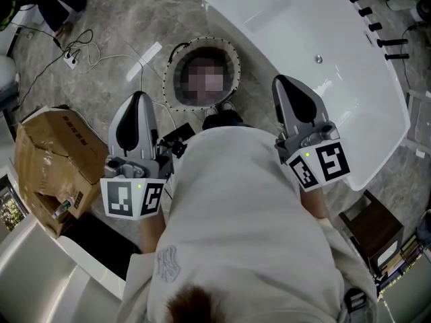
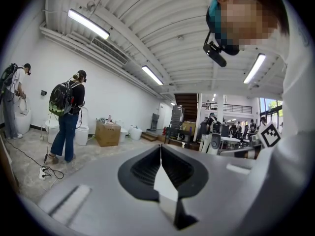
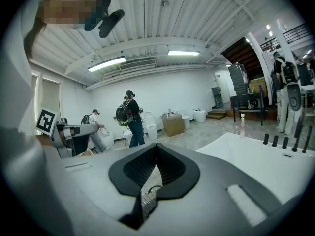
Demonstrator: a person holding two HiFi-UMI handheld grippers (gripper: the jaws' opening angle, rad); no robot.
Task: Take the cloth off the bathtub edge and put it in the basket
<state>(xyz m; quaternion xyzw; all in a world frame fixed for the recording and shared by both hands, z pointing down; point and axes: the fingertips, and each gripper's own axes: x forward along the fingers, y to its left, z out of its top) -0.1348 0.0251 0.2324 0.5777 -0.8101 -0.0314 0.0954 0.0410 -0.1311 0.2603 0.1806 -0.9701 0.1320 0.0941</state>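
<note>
Jaws of left gripper [image 1: 138,98] and right gripper [image 1: 281,83] together, empty; basket [image 1: 174,79] interior obscured.

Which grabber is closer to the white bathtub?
The right gripper: it is at the edge of the bathtub, while the left gripper is out over the floor beside the cardboard box.

The white bathtub [image 1: 303,19] stands ahead on my right. The round, dark basket [image 1: 174,62] with a pale dotted rim stands upright just beside its left edge. I cannot make out what is in it.
</note>
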